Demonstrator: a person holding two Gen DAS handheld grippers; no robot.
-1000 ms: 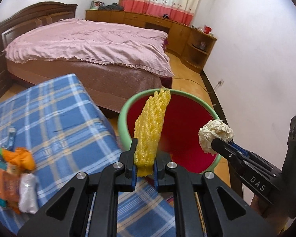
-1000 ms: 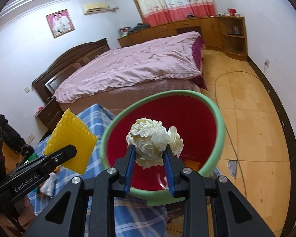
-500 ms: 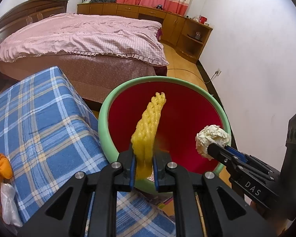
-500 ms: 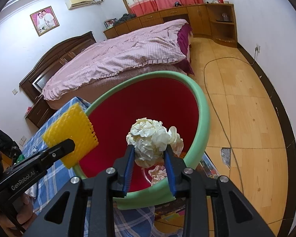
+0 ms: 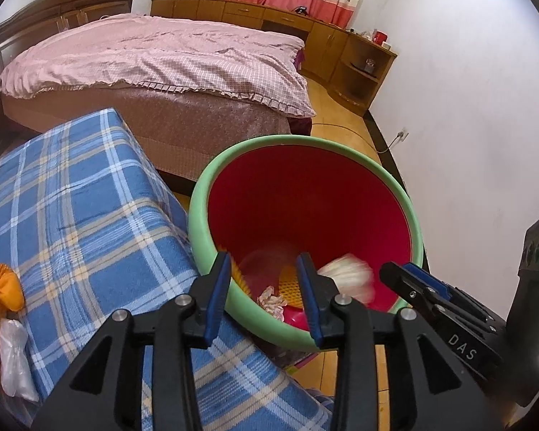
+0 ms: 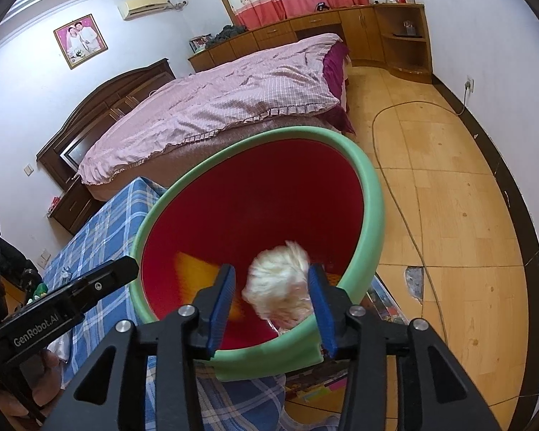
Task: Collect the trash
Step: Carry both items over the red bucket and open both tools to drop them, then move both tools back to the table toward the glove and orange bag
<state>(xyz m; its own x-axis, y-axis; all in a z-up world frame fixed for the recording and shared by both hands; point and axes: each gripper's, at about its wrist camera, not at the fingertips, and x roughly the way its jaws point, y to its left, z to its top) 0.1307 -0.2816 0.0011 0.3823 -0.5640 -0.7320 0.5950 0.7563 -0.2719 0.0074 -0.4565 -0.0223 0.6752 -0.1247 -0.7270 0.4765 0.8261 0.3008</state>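
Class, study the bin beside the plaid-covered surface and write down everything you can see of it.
The bin is a round, deep bucket, seemingly plastic, with a thick pale-green rim and glossy red inside. It stands upright on the wooden floor, close against the blue plaid cover. Inside lie a yellow mesh piece and crumpled scraps; a blurred white paper ball is dropping in.

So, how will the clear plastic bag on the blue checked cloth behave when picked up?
The clear plastic bag looks thin and crumpled, so it is probably floppy and very light. Its glossy film may slip when squeezed. It lies beside an orange bag, which might shift too.
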